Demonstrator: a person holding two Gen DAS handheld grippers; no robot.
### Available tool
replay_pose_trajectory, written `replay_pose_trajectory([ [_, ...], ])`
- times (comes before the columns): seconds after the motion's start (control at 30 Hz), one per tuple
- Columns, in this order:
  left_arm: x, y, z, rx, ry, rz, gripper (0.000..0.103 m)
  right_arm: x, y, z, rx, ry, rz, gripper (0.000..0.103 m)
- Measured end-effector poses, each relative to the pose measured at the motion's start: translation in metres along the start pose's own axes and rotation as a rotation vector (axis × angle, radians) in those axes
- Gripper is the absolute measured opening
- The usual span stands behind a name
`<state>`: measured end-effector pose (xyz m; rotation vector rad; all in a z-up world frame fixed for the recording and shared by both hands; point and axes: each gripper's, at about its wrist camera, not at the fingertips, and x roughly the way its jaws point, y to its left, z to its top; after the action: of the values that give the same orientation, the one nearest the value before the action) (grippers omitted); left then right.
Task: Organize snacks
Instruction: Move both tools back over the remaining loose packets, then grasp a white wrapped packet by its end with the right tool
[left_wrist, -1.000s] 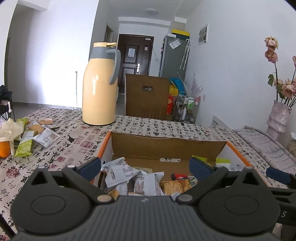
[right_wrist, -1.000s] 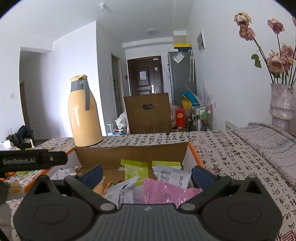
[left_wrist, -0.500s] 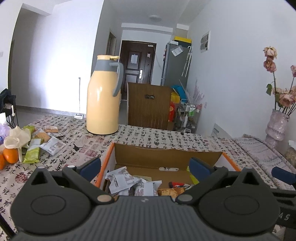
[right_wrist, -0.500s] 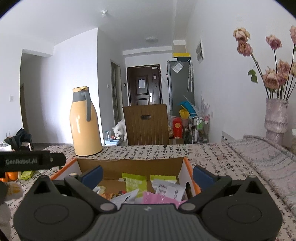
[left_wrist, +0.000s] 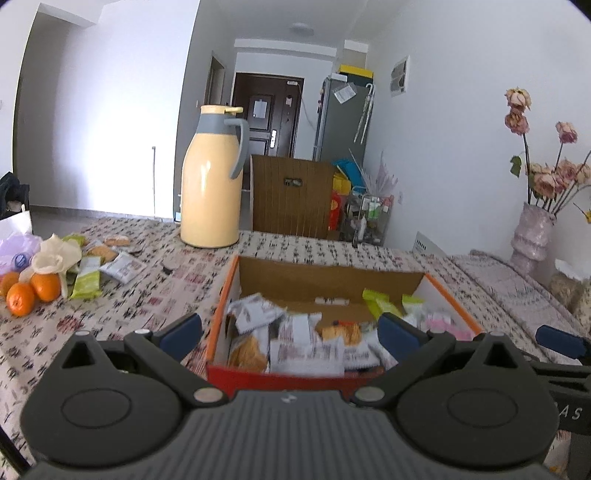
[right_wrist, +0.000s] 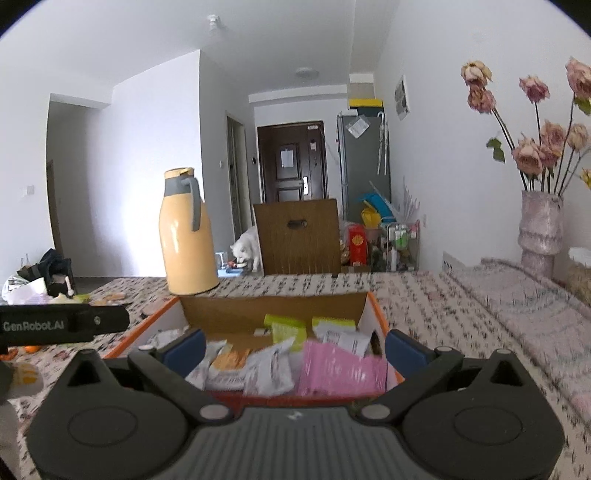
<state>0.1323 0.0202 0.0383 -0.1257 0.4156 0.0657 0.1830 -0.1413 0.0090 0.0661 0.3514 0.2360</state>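
Snack box (left_wrist: 439, 291): sitting on patterned table (left_wrist: 140, 288), holding packets. Left gripper (left_wrist: 290, 334) and right gripper (right_wrist: 293, 349): both hovering near its front, jaws spread, empty. Loose snacks (left_wrist: 88, 282) lying far left.

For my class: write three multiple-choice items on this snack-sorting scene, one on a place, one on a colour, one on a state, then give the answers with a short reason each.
1. Where do the oranges lie?
A. in the box
B. on the table left of the box
C. beside the vase

2. What colour is the thermos body?
A. pale yellow
B. blue
C. red

3. How do the left gripper and right gripper stand?
A. both open and empty
B. both shut on packets
C. one holds the thermos

Answers: 1 B, they sit on the tablecloth far left of the snack box. 2 A, yellow under a grey collar. 3 A, the fingers are spread with nothing between them.
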Motion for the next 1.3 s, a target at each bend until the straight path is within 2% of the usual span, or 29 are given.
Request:
replay_pose_trajectory([
  [0.27,-0.014,0.015,-0.034,0.017,0.073,0.001,0.103,-0.022,-0.001,-0.034,0.034,0.085,0.028,0.103],
  [0.5,-0.017,0.028,-0.067,0.057,0.142,0.003,0.103,-0.031,-0.001,-0.06,0.038,0.163,0.018,0.103],
  [0.77,-0.005,0.044,-0.092,0.036,0.209,0.007,0.103,-0.036,0.004,-0.085,0.038,0.244,0.008,0.103],
  [1.03,-0.002,0.05,-0.096,0.005,0.223,-0.002,0.103,-0.025,0.024,-0.097,-0.011,0.303,0.014,0.103],
  [1.3,0.001,0.056,-0.097,-0.025,0.237,-0.028,0.103,-0.006,0.039,-0.099,-0.034,0.342,-0.02,0.102],
])
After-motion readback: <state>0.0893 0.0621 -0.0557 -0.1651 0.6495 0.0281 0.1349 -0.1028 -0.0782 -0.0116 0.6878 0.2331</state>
